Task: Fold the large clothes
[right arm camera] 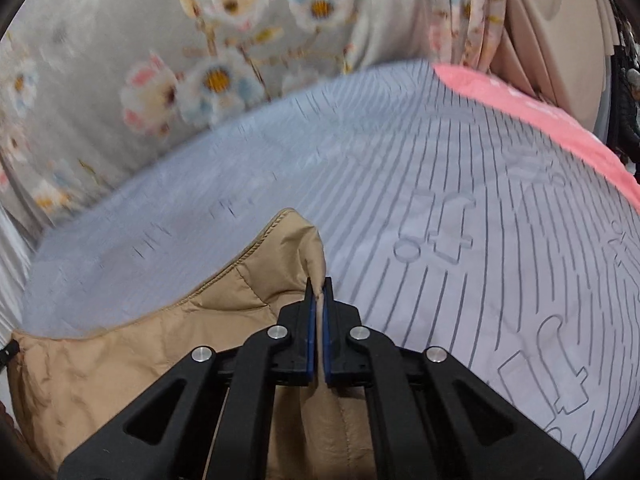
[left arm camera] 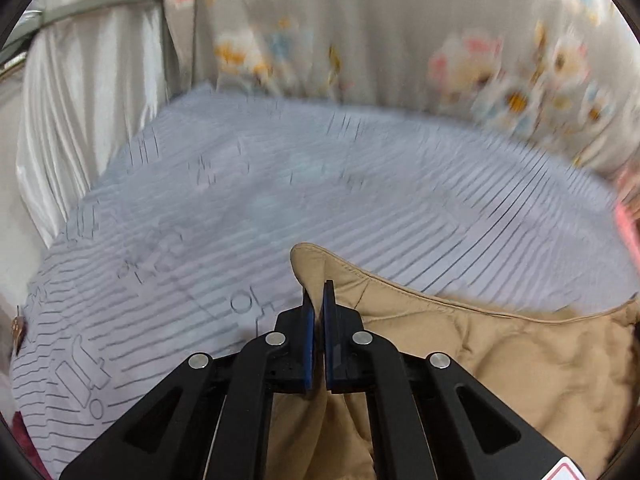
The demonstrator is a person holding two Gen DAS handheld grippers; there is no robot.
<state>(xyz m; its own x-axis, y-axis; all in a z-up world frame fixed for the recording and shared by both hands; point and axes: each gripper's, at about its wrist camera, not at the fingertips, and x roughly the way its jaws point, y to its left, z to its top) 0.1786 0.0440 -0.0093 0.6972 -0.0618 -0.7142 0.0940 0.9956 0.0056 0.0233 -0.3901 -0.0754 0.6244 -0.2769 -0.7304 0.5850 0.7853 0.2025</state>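
A bed (left arm camera: 280,184) carries everything, spread with a pale lilac sheet (right arm camera: 460,184) marked in thin dark stripes and outline drawings. A tan quilted jacket (left arm camera: 520,352) lies on the near part of it, rumpled, its stitched edge curving across the sheet. Along the far right edge lies a pink cloth (right arm camera: 540,116).

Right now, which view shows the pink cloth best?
The right wrist view: the pink cloth lies as a long, fairly sharp band along the far right edge of the striped sheet. The left wrist view shows only a small blurred pink sliver at its right border.
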